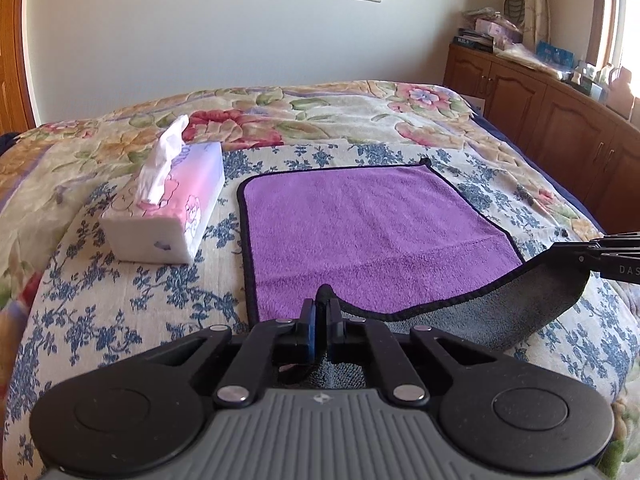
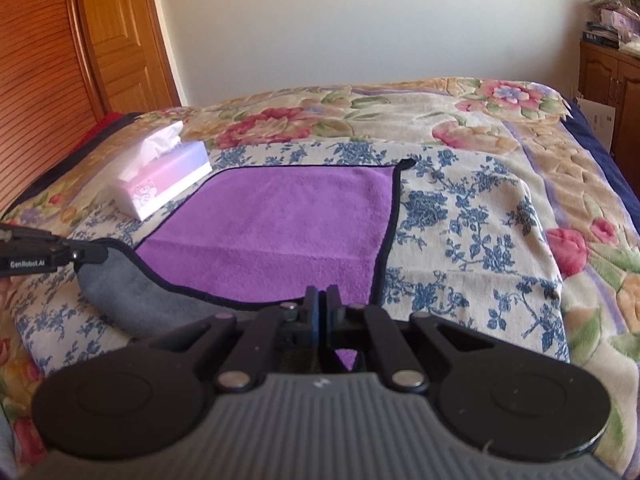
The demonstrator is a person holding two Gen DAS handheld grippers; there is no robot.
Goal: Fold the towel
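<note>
A purple towel [image 1: 360, 224] with a black hem and grey underside lies spread on the bed; it also shows in the right wrist view [image 2: 276, 232]. My left gripper [image 1: 323, 306] is shut on the towel's near left corner and holds it raised. My right gripper [image 2: 323, 300] is shut on the near right corner, also raised. The near edge sags between them with the grey underside [image 1: 500, 320] turned up. Each gripper shows in the other's view, the right one [image 1: 600, 256] and the left one [image 2: 48, 254].
A pink and white tissue box [image 1: 172, 208] stands on the bed just left of the towel. The bed [image 1: 400, 120] has a floral cover. A wooden cabinet [image 1: 560, 120] with clutter stands to the right, a wooden door [image 2: 100, 40] to the left.
</note>
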